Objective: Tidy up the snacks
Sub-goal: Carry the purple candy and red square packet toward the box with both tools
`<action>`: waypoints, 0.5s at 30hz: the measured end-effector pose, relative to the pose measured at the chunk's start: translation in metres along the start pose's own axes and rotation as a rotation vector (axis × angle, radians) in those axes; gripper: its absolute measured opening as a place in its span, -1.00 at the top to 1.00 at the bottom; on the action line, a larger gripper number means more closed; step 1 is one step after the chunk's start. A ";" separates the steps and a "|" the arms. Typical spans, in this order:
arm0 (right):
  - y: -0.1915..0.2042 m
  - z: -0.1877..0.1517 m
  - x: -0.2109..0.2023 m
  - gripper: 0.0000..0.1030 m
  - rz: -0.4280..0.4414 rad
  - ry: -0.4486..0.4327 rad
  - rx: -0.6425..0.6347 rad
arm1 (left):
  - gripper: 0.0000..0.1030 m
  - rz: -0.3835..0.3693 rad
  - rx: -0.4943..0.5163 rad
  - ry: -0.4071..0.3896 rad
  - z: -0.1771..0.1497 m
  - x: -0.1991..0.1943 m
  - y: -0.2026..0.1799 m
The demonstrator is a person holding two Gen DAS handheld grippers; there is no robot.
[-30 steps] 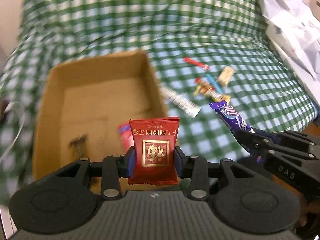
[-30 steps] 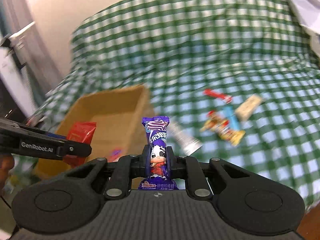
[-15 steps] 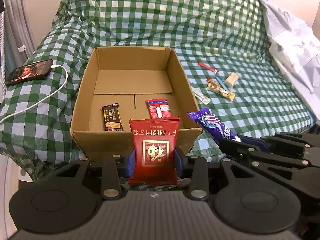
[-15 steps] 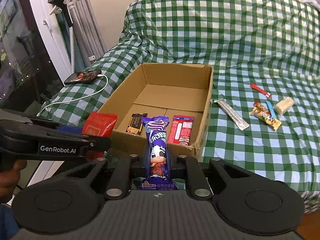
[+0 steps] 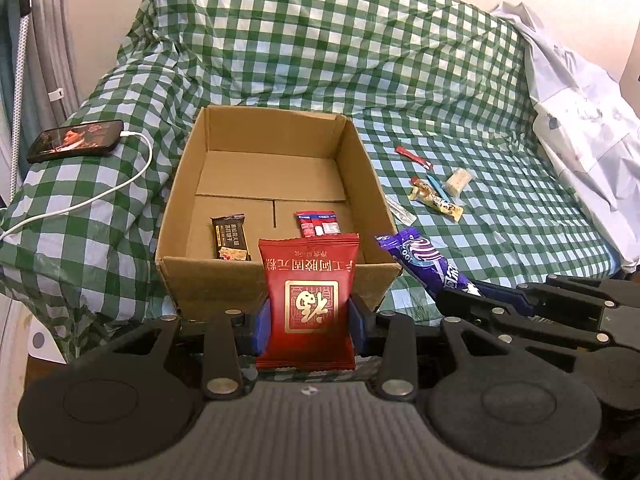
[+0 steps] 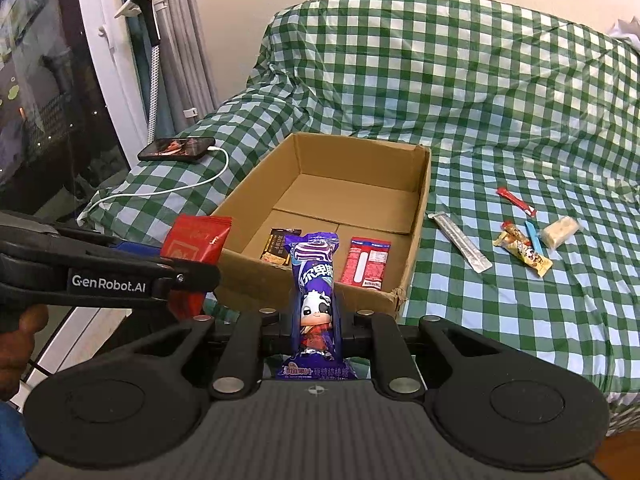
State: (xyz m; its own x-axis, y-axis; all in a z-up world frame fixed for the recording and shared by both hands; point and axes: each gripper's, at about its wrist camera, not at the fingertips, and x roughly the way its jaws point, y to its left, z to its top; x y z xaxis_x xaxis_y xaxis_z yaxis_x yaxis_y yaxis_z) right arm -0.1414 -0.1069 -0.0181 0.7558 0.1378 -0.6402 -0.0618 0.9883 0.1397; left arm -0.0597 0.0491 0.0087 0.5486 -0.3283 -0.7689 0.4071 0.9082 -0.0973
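Observation:
My left gripper (image 5: 309, 322) is shut on a red snack packet (image 5: 308, 300), held upright in front of the near wall of an open cardboard box (image 5: 224, 280). My right gripper (image 6: 316, 320) is shut on a purple candy packet (image 6: 315, 280), also just short of the box (image 6: 416, 248). The box holds a dark brown bar (image 5: 230, 237) and a red-and-white packet (image 5: 316, 224). The right gripper and purple packet (image 5: 424, 264) show at the right of the left wrist view. The left gripper and red packet (image 6: 196, 236) show at the left of the right wrist view.
Several loose snacks lie on the green checked cover right of the box: a silver stick (image 6: 460, 242), a red stick (image 6: 516, 201), a yellow bar (image 6: 524, 254), a blue stick (image 6: 533, 236) and a pale bar (image 6: 560, 230). A charging phone (image 5: 76, 141) lies left. White cloth (image 5: 584, 128) lies far right.
Both grippers have pulled back from over the box toward the bed's near edge, still holding their packets. The views went from blurred to steady.

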 end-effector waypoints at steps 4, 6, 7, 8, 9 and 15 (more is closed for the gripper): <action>0.001 0.000 0.000 0.69 -0.003 0.001 -0.001 | 0.15 -0.001 -0.001 -0.003 0.000 0.000 0.000; 0.001 0.000 0.000 0.69 -0.001 0.002 -0.002 | 0.15 0.000 0.001 -0.005 0.000 0.000 0.000; 0.001 0.000 0.000 0.69 -0.001 0.000 -0.002 | 0.15 0.001 0.001 -0.005 0.000 0.000 0.000; 0.001 0.000 0.001 0.69 0.000 0.001 -0.002 | 0.15 0.000 0.001 -0.004 0.000 0.000 0.000; 0.001 0.000 0.001 0.69 0.001 0.002 -0.001 | 0.15 0.000 0.000 -0.003 0.000 0.000 0.000; -0.002 -0.001 0.004 0.69 0.003 0.008 0.001 | 0.15 0.003 0.000 0.003 0.003 0.001 0.000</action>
State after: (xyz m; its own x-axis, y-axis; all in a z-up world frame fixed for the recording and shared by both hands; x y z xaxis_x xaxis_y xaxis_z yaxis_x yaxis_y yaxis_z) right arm -0.1393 -0.1080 -0.0218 0.7502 0.1416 -0.6459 -0.0637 0.9877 0.1425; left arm -0.0572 0.0485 0.0098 0.5473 -0.3250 -0.7713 0.4057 0.9091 -0.0952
